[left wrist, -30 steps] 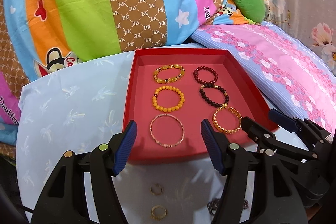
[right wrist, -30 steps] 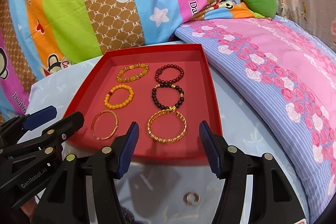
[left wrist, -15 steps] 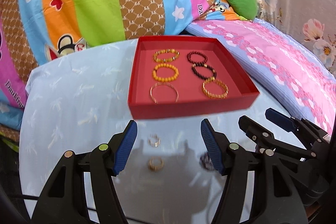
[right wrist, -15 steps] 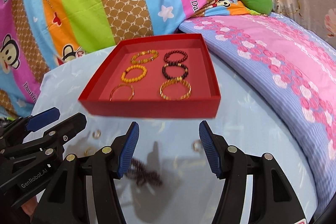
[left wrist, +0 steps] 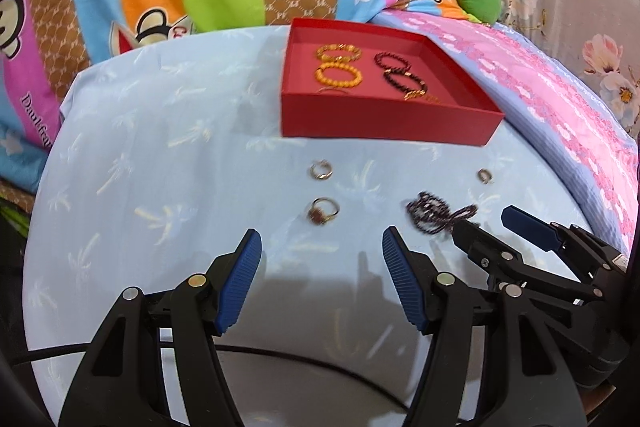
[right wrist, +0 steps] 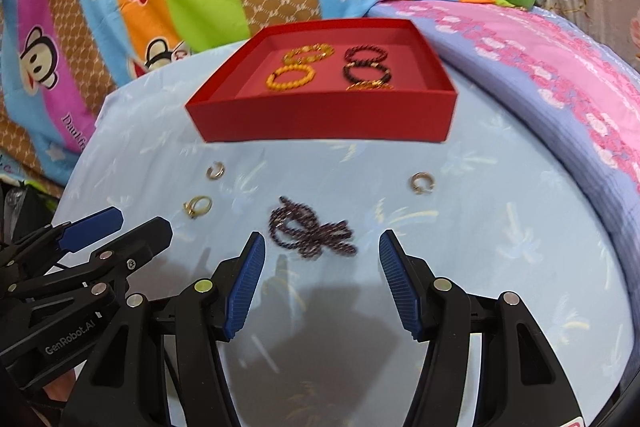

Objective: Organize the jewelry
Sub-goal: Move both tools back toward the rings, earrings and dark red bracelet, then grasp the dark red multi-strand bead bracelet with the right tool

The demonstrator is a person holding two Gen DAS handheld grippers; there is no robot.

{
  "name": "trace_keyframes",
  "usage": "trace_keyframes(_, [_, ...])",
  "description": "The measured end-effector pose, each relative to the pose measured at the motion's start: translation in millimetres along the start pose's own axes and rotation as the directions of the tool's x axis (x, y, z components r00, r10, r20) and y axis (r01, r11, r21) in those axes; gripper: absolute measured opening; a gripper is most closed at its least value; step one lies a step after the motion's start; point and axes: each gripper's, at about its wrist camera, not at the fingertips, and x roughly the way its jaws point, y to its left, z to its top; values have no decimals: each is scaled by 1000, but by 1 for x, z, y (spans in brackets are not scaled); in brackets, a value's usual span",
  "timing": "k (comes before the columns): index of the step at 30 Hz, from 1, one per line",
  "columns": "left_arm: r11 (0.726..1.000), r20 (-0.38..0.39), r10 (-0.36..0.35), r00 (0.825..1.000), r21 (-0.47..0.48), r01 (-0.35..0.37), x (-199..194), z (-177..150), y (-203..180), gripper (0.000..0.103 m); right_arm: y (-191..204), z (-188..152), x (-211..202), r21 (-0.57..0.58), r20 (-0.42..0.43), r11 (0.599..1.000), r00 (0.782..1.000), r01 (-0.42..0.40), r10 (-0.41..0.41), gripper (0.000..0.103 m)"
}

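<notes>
Both tongs stood wide, empty: left gripper (left wrist: 322, 255) just short of gold ring (left wrist: 323, 210); right gripper (right wrist: 322, 251) just short of dark bead necklace (right wrist: 310, 231).

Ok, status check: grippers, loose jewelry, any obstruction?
Left gripper and right gripper open, empty. Three rings and dark bead string outside red box. Nothing blocking.

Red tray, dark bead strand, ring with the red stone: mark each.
red tray (right wrist: 320, 119): right wrist view, front wall.
dark bead strand (right wrist: 310, 231): right wrist view, middle of tangle.
ring with the red stone (left wrist: 323, 210): left wrist view, band.
</notes>
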Motion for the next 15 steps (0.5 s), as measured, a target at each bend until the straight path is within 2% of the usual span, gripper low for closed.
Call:
trace_keyframes(12, [1000,-28,14,999,-17,-15,18,1,12,60,9,6,26,-23,-33,1000,999,5,-6,58])
trace_keyframes(15, [1000,-35,12,999,-12,-13,23,2,11,60,8,5,31,-22,-43,1000,999,2,-3,52])
